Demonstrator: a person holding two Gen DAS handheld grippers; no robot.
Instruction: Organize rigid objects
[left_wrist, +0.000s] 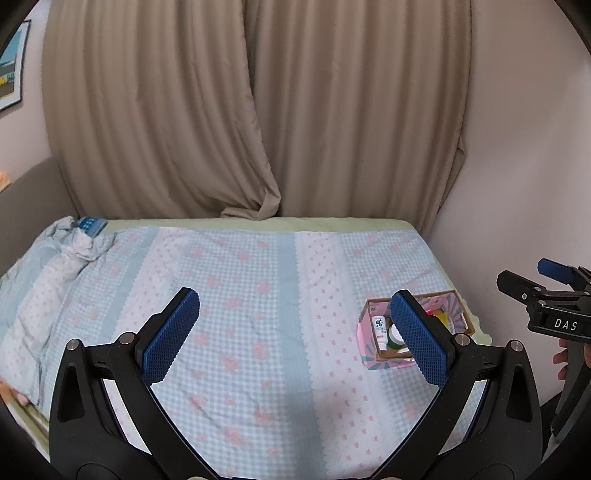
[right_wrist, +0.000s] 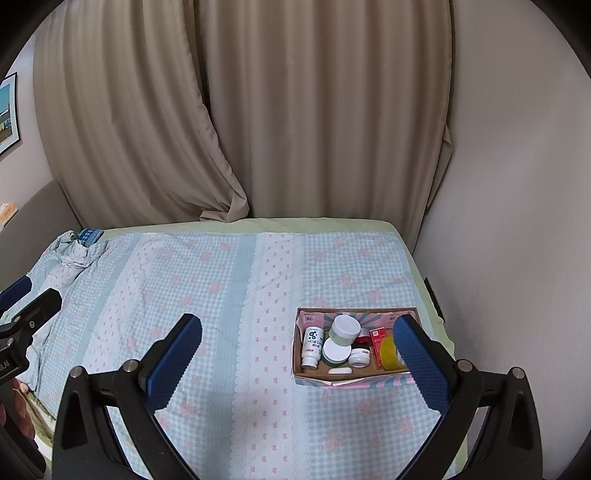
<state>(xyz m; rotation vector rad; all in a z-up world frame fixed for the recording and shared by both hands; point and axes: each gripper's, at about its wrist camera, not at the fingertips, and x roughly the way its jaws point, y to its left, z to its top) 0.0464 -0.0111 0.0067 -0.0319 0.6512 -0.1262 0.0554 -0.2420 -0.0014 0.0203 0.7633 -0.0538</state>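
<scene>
Dim, even indoor light; strong fisheye edge warping.

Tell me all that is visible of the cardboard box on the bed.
The cardboard box is a shallow open tray, brown inside, with pink and teal print on its outer walls. It sits flat on the checked bedspread near the bed's right edge. Inside it are a lying white bottle, round white-lidded jars, a red carton and something yellow. Neither tool touches it.

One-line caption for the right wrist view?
Open right gripper above a bedspread, facing a cardboard box of jars and bottles.
</scene>
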